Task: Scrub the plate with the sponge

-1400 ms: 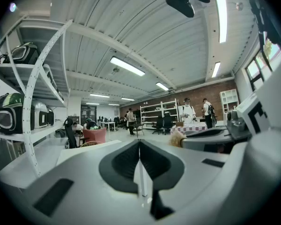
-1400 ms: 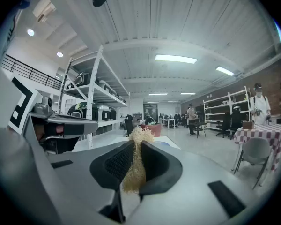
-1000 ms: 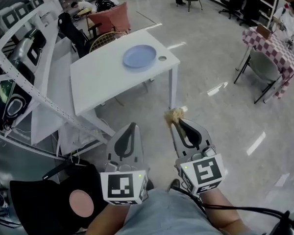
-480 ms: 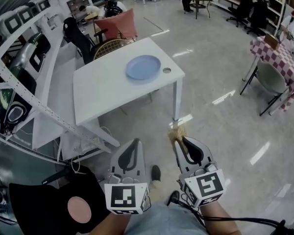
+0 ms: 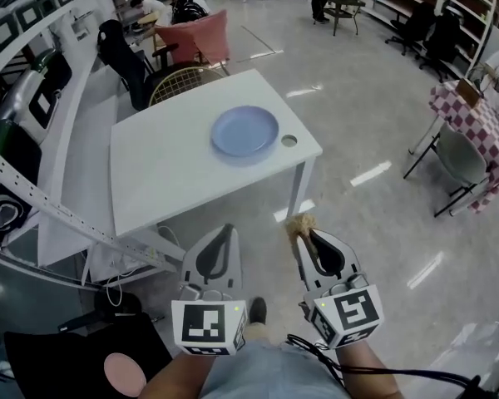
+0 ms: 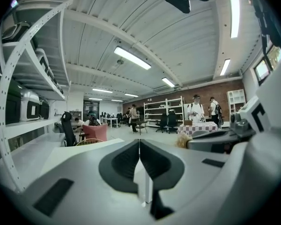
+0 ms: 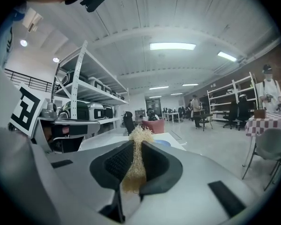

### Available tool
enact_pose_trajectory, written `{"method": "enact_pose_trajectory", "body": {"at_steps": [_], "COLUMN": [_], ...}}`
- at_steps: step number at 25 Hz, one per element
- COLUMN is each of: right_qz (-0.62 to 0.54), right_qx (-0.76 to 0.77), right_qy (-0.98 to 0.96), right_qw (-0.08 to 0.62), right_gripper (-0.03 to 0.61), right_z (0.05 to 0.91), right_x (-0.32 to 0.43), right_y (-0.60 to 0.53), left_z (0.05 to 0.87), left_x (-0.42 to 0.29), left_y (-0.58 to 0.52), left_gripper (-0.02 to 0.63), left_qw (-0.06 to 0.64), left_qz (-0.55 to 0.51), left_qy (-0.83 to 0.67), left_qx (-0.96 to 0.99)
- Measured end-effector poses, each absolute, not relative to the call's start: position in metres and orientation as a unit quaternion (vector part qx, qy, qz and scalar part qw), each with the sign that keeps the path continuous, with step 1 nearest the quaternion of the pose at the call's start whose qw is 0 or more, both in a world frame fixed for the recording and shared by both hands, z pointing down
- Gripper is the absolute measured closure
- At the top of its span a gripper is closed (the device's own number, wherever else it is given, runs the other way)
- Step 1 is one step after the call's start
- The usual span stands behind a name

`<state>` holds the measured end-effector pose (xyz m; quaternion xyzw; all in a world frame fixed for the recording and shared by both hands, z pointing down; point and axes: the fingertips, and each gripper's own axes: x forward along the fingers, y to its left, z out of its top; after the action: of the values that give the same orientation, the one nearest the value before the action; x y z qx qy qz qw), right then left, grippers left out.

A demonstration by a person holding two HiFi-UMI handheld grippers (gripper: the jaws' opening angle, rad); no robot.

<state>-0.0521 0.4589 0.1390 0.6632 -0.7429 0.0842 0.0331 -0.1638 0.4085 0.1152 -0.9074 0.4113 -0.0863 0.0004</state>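
Observation:
A pale blue plate [image 5: 245, 130] lies on the white table [image 5: 175, 165], toward its far right part; a sliver of the plate [image 7: 162, 143] shows past the jaws in the right gripper view. My right gripper [image 5: 303, 233] is shut on a tan fibrous sponge [image 5: 299, 225], whose tuft [image 7: 137, 150] sticks out between the jaws. My left gripper [image 5: 222, 235] is shut with nothing in it. Both grippers hang in front of the table's near edge, over the floor, well short of the plate.
A small round hole [image 5: 289, 140] is in the table right of the plate. Metal shelving [image 5: 33, 181] with appliances runs along the left. Chairs [image 5: 191, 44] stand behind the table, a checkered table [image 5: 482, 123] and grey chair [image 5: 457, 160] at right. Several people stand far off.
The view has moved closer to the table, which now sits lower and nearer in the head view. Both grippers keep their pose and hold.

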Motion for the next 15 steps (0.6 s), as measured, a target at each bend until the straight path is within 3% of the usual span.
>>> {"method": "enact_pose_trajectory", "body": {"at_steps": [15], "right_qz": [0.061], "right_qx": [0.663], "right_qy": [-0.746], "right_qw": [0.027], "right_gripper": [0.519], "right_z": [0.124], "right_x": [-0.059], "right_y": [0.336], "left_z": [0.109], "left_x": [-0.169], "left_y": [0.291], "left_gripper": [0.598], "left_qw": [0.001], "left_qz": [-0.062], "left_qy": [0.406], "left_qx": [-0.912]}}
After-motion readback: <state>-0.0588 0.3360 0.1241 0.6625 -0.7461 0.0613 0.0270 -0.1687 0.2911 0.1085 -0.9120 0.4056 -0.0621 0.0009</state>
